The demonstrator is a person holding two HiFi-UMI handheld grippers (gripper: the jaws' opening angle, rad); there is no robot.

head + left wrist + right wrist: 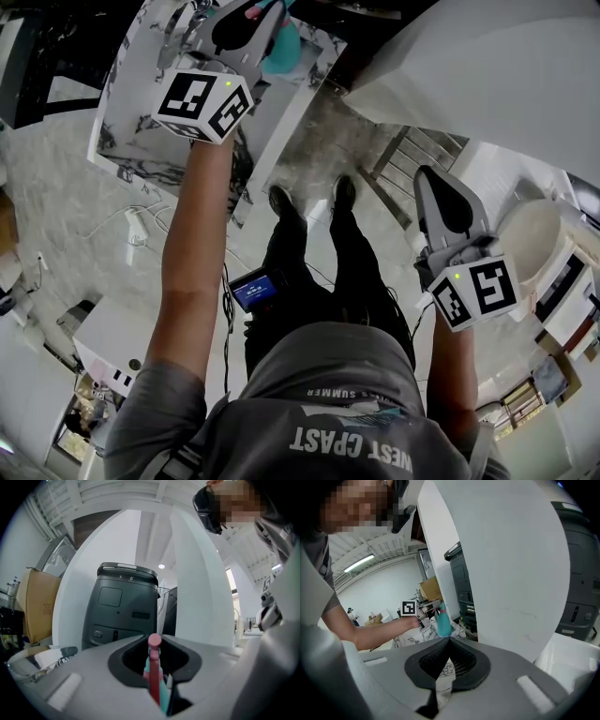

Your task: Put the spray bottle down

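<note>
1. Left tongs point(157, 644): closed narrowly on the spray bottle and pointing about level. In the head view they are stretched out at the far end of the person's left forearm point(197, 234).
2. Spray bottle point(443, 623): teal body with a pink top, clamped between the left tongs. It stands roughly upright over the counter. Its base is hidden behind the right tongs in the right gripper view, so I cannot tell whether it touches the counter.
3. Counter point(131, 122): white surface with dark marble veining, lying beneath the left tongs and the bottle.
4. Right tongs point(449, 641): tips drawn together with nothing between them, tilted downward. They are held low at the person's right side, well apart from the bottle.
5. Dark grey machine point(124, 606): upright cabinet with a panel on its front, standing beyond the left tongs.
6. White arch point(511, 573): broad curved white surface beside the machine.
7. Cardboard box point(40, 606): brown, at the left edge of the left gripper view.
</note>
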